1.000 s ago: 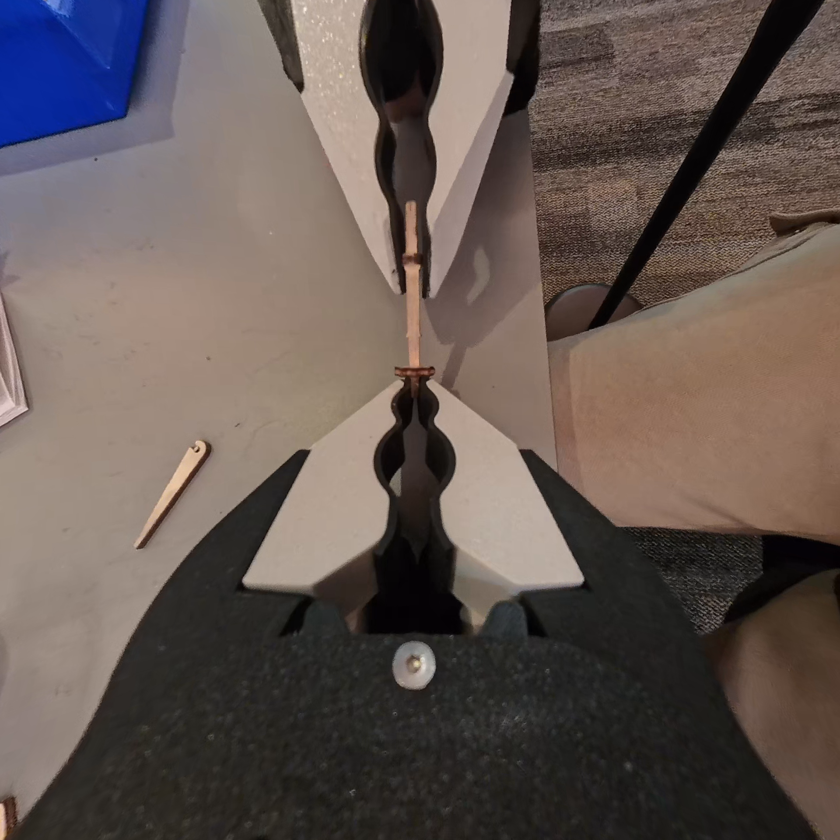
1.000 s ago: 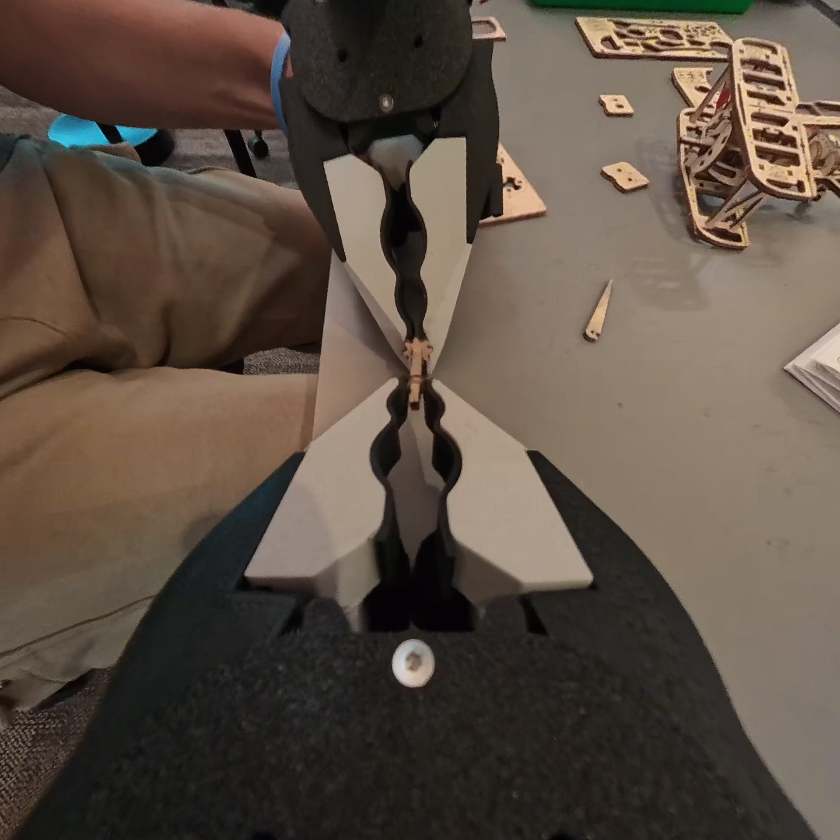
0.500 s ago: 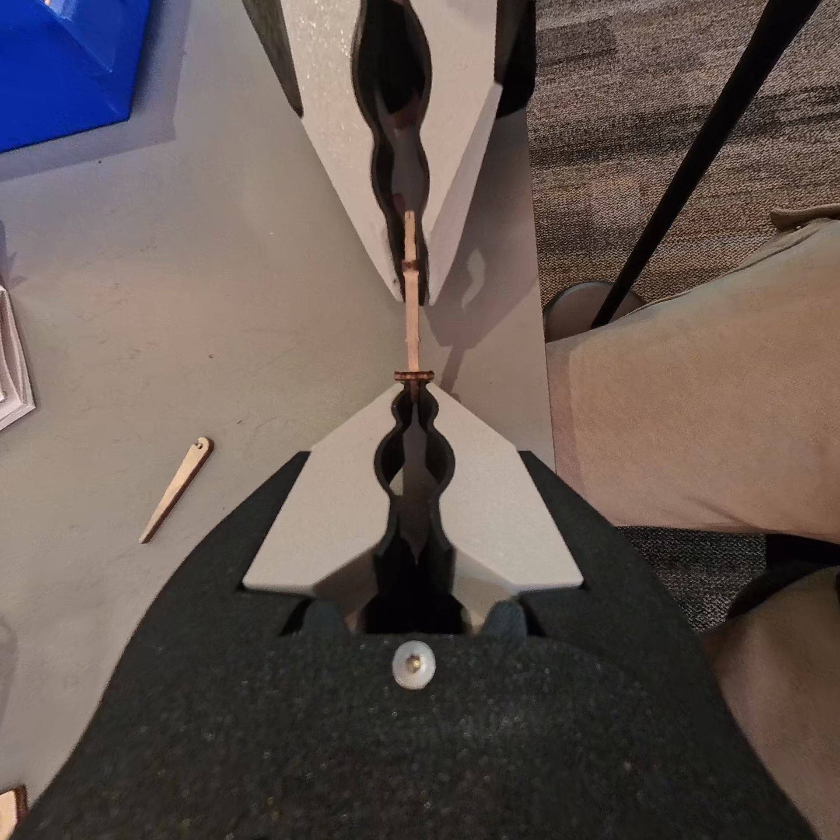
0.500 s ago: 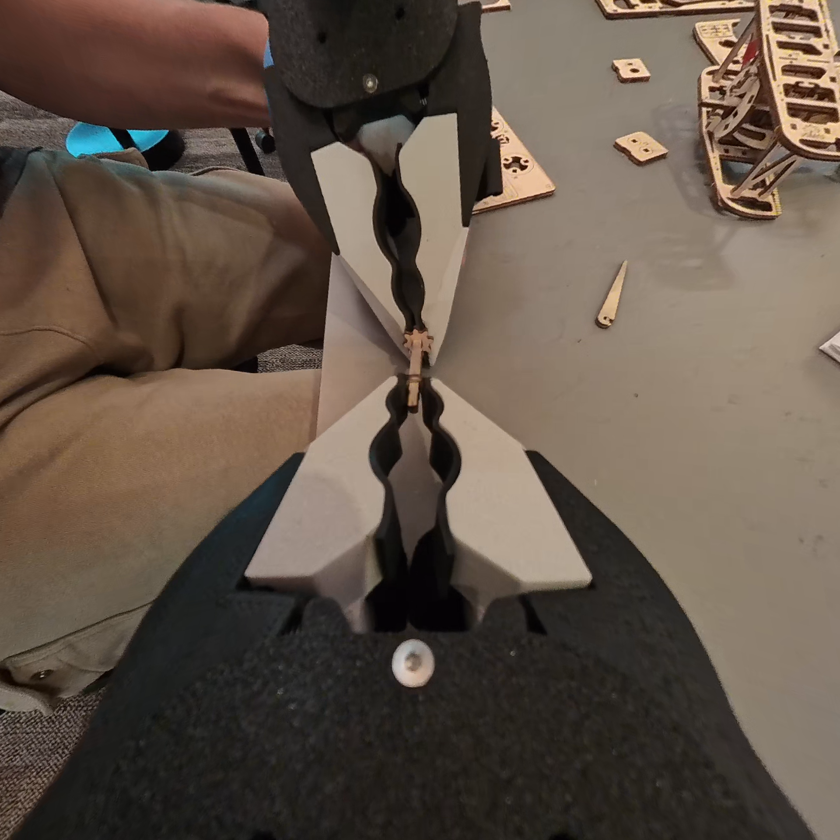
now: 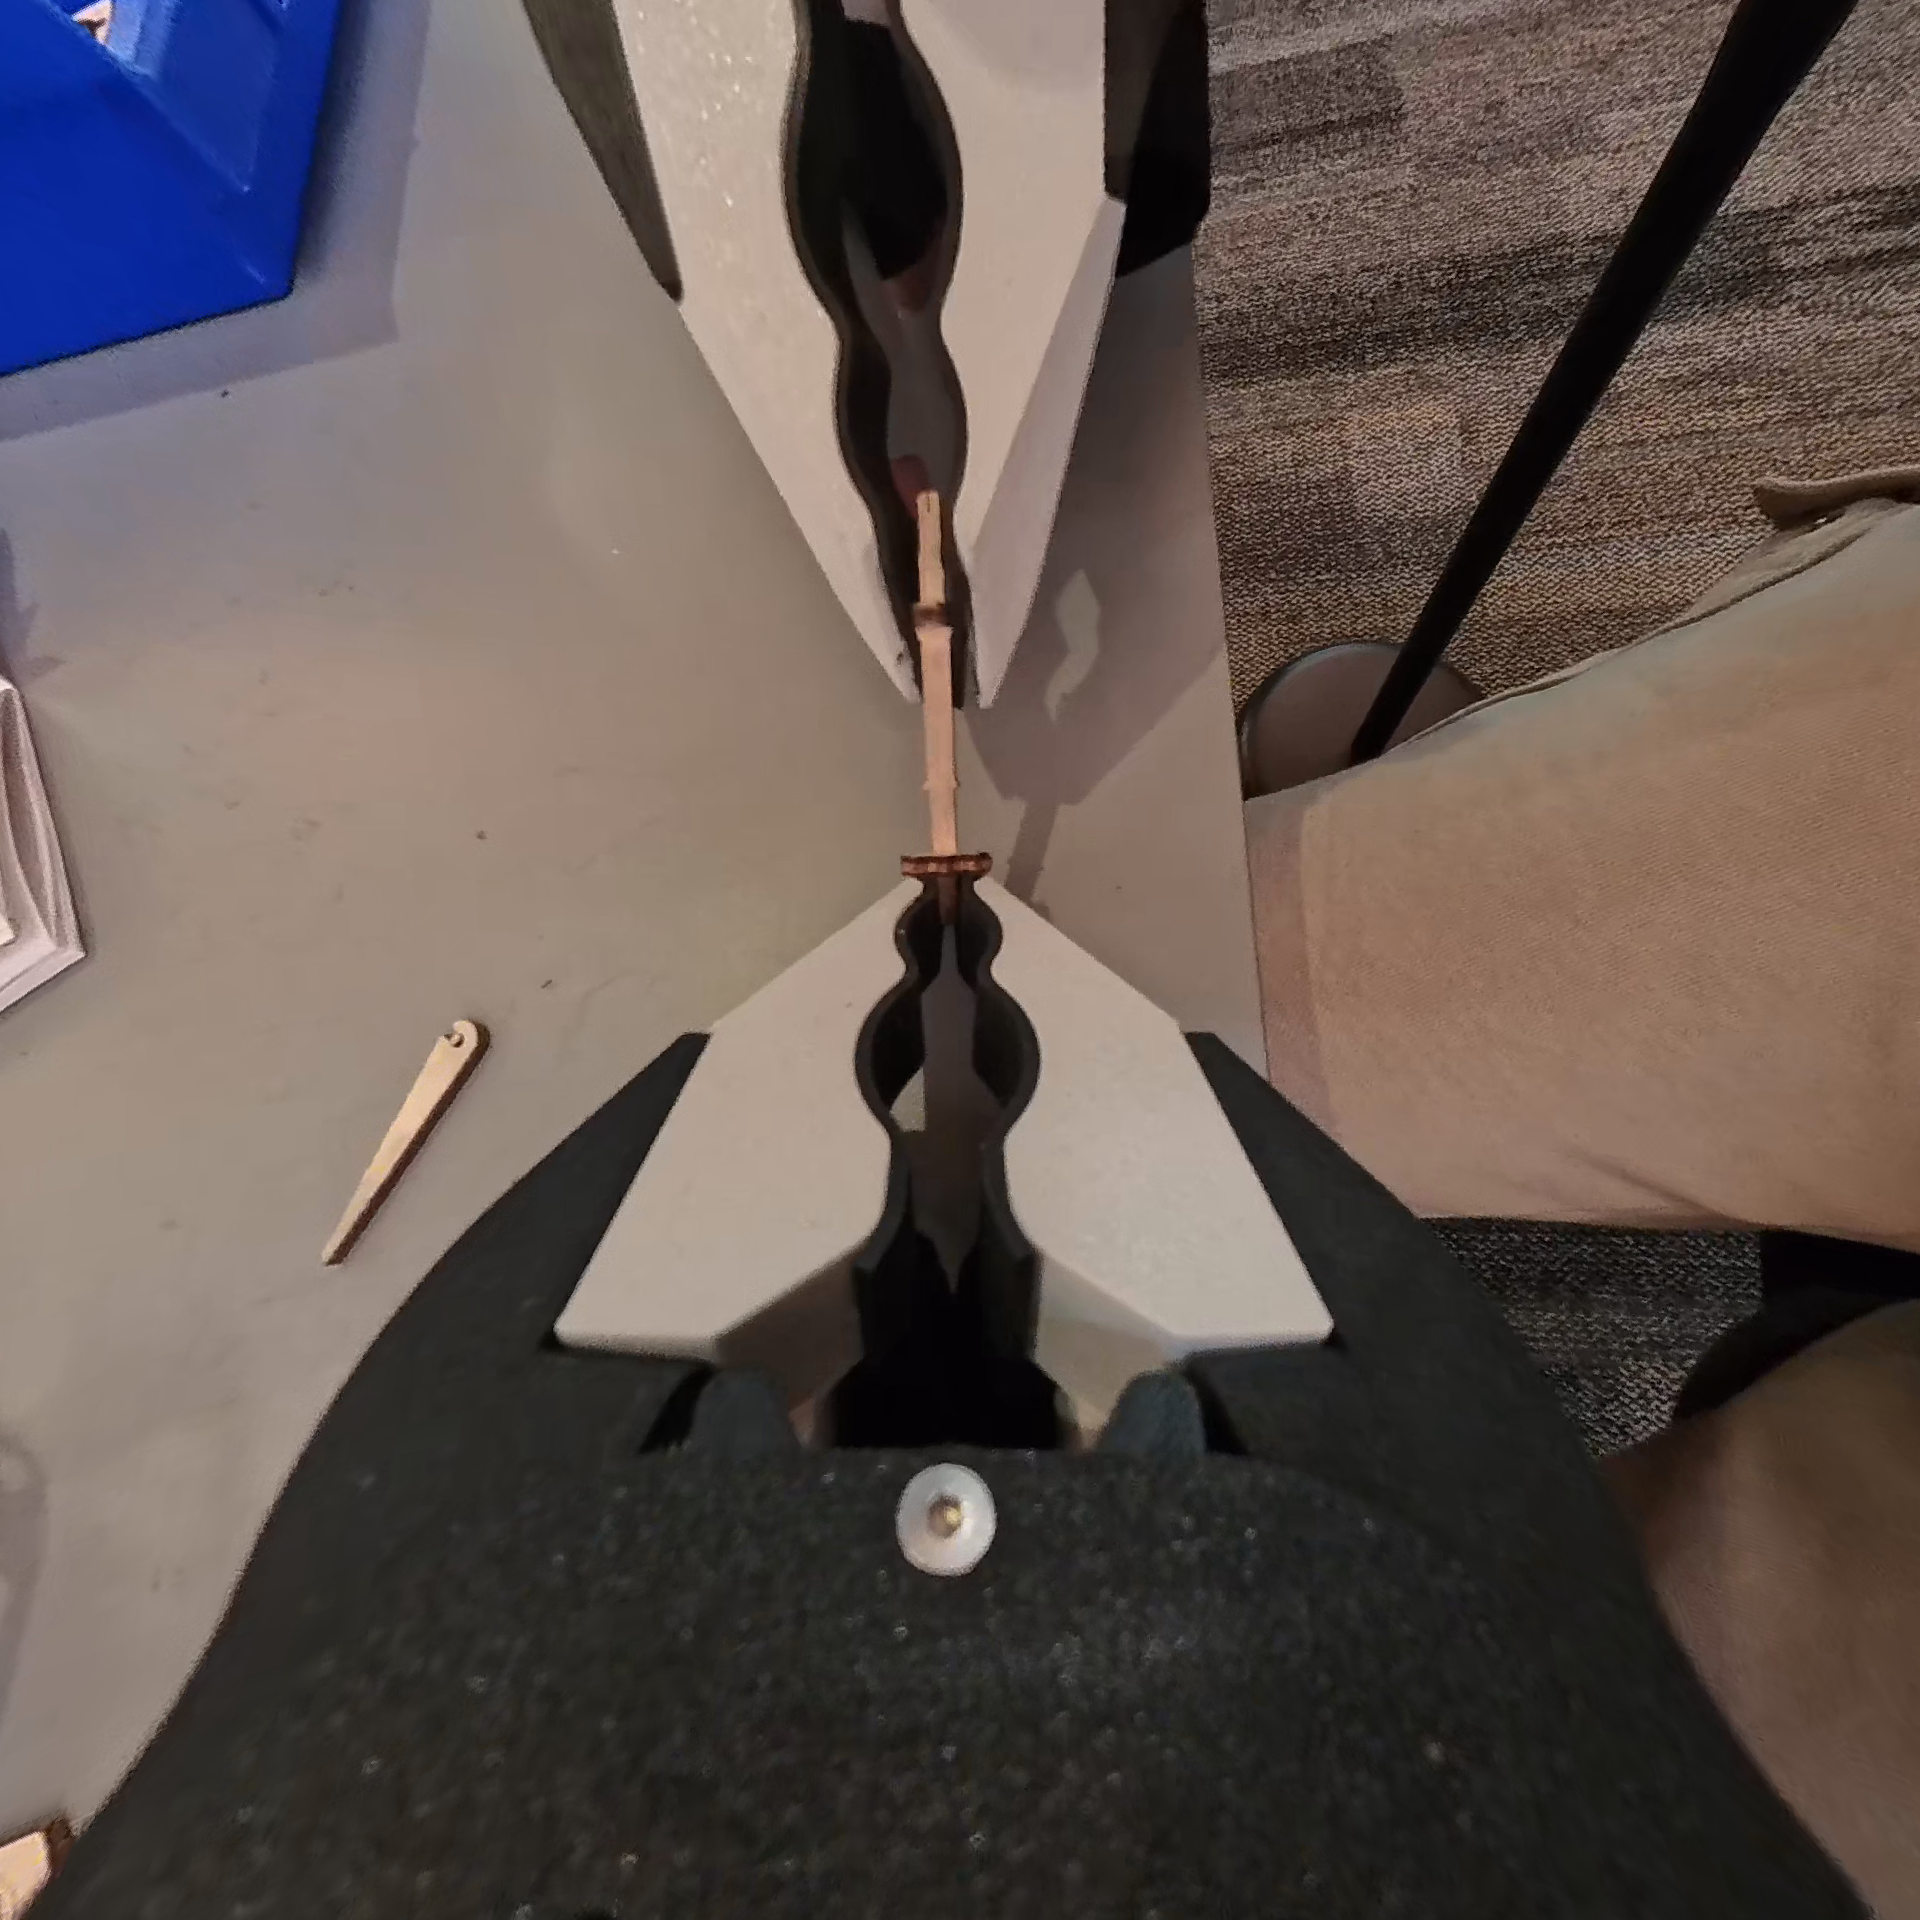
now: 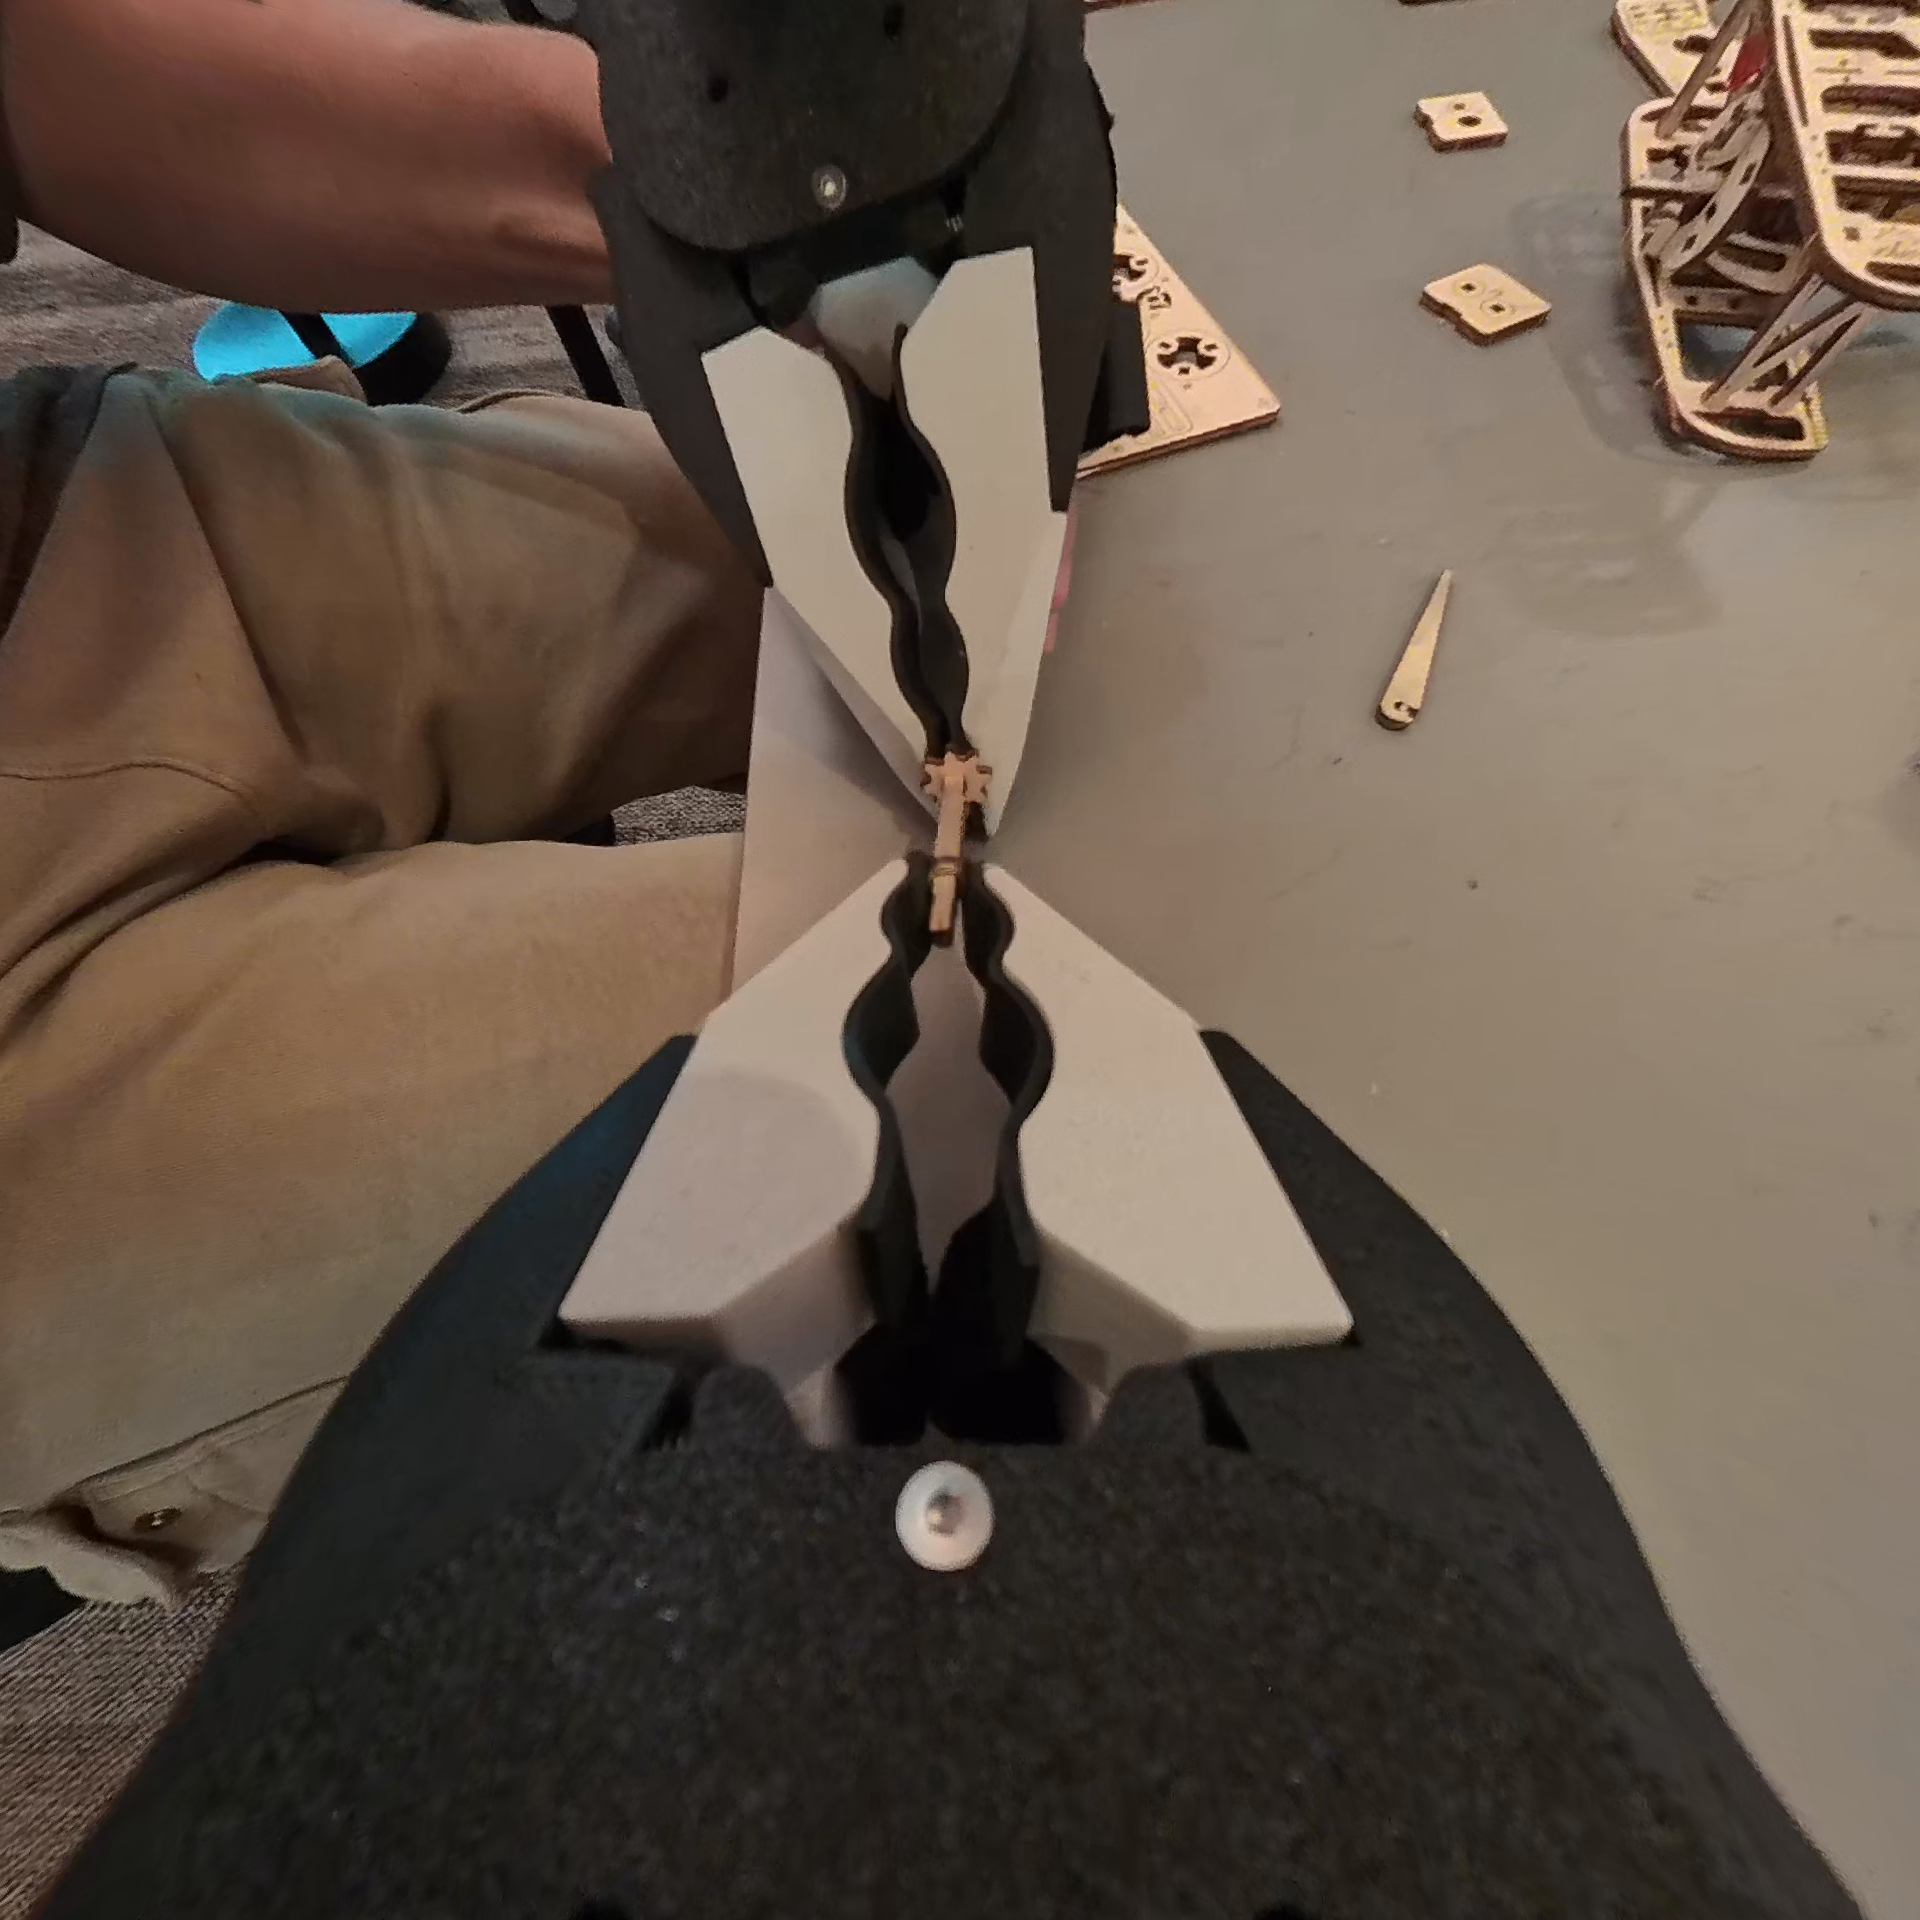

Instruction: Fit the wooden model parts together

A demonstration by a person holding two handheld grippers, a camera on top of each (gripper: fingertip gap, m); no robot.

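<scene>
Both grippers meet tip to tip above the grey table's near edge. My left gripper [image 5: 943,902] is shut on a small wooden gear piece [image 5: 943,864], which also shows in the right wrist view [image 6: 958,777]. A thin wooden axle stick [image 5: 938,727] runs from the gear into my right gripper [image 6: 945,868], which is shut on the stick [image 6: 943,899]. The stick's end sits in the gear's centre. The right gripper [image 5: 940,681] enters the left wrist view from the top. The left gripper [image 6: 958,805] enters the right wrist view from the top.
A loose tapered wooden piece [image 5: 405,1143] [image 6: 1415,655] lies on the table [image 5: 468,675]. A part-built wooden plane model [image 6: 1766,208], a cut-out sheet [image 6: 1184,364] and small square pieces [image 6: 1486,301] lie farther off. A blue box [image 5: 135,156] is far left. A person's legs [image 5: 1558,883] are beside the table edge. My two grippers' fingertips are within a few centimetres of each other.
Both grippers keep their hold, tip to tip. The right wrist view has shifted a little, so the plane model and loose pieces slid up and right in it.
</scene>
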